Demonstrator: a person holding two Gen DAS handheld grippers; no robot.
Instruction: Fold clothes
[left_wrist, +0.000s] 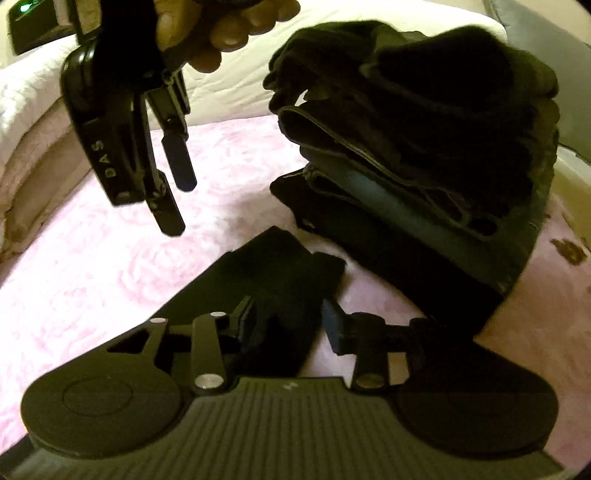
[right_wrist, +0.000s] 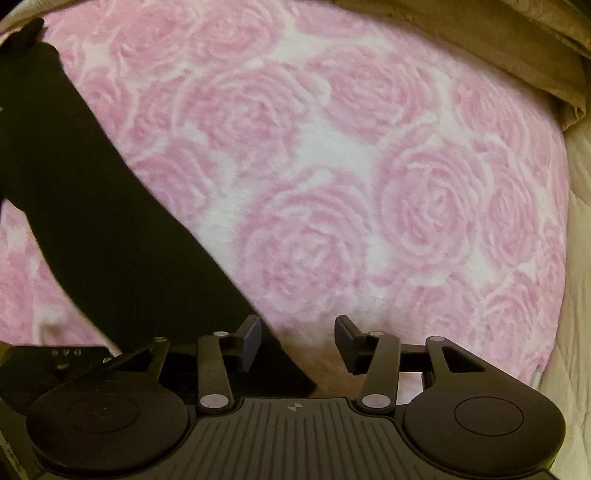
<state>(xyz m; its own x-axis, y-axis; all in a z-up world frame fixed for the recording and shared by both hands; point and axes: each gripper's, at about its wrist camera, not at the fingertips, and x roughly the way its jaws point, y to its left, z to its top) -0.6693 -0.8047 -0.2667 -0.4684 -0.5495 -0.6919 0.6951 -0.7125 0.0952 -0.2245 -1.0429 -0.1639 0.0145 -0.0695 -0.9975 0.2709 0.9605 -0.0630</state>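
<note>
The pink rose-patterned blanket (right_wrist: 369, 166) is the landmark. On it a long black garment (right_wrist: 92, 221) lies flat, running diagonally from the blanket's far left corner toward the near edge. To the right of the garment the blanket is bare all the way to its right edge, where a tan cover (right_wrist: 517, 48) and a pale quilt (left_wrist: 33, 110) border it. A stack of folded dark clothes (left_wrist: 424, 147) sits on the blanket's far side, just beyond the garment's end.

The right gripper (right_wrist: 301, 341) points straight down above the blanket, gripped by a hand (left_wrist: 221, 33), its 2 fingers apart over the garment's edge and clamping nothing. The left gripper (left_wrist: 291, 325) tilts downward over the garment, its jaws apart, pads not pressing the cloth between them.
</note>
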